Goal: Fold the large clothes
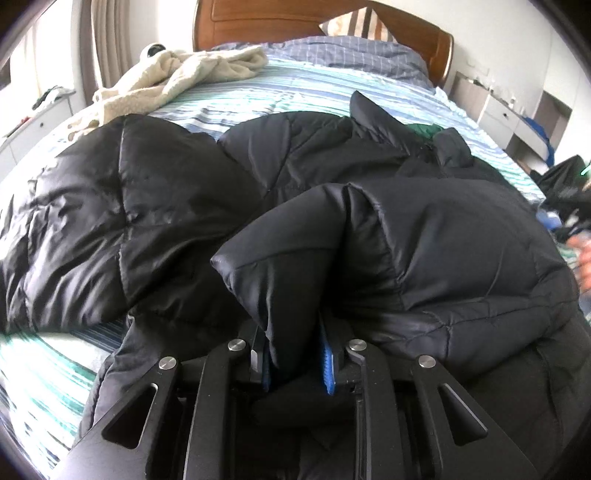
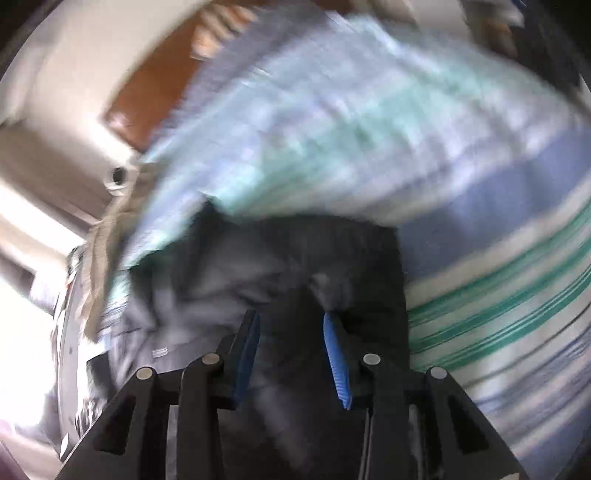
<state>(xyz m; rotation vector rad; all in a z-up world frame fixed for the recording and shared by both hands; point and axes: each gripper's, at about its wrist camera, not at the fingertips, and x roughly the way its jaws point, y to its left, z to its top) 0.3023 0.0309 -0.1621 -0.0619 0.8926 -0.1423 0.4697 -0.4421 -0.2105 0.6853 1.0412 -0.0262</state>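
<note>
Left wrist view: a thick fold of the black puffer jacket (image 1: 295, 206) is clamped by the left gripper (image 1: 295, 363) at six o'clock, likely to carry it across the striped bed (image 1: 229, 96).

Right wrist view: blurred; dark jacket fabric is seen between the right gripper (image 2: 293, 354) pads, but a firm grip cannot be told. No containers are seen.

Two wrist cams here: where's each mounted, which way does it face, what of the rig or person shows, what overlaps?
Left wrist: on the left tongs, facing down the bed to the headboard; tongs clamp a fold of the black jacket; blurred hand at right edge.
Right wrist: on the right tongs, motion-blurred, tilted over jacket and striped sheet.
Shared: jacket, sheet, headboard, cream blanket.
</note>
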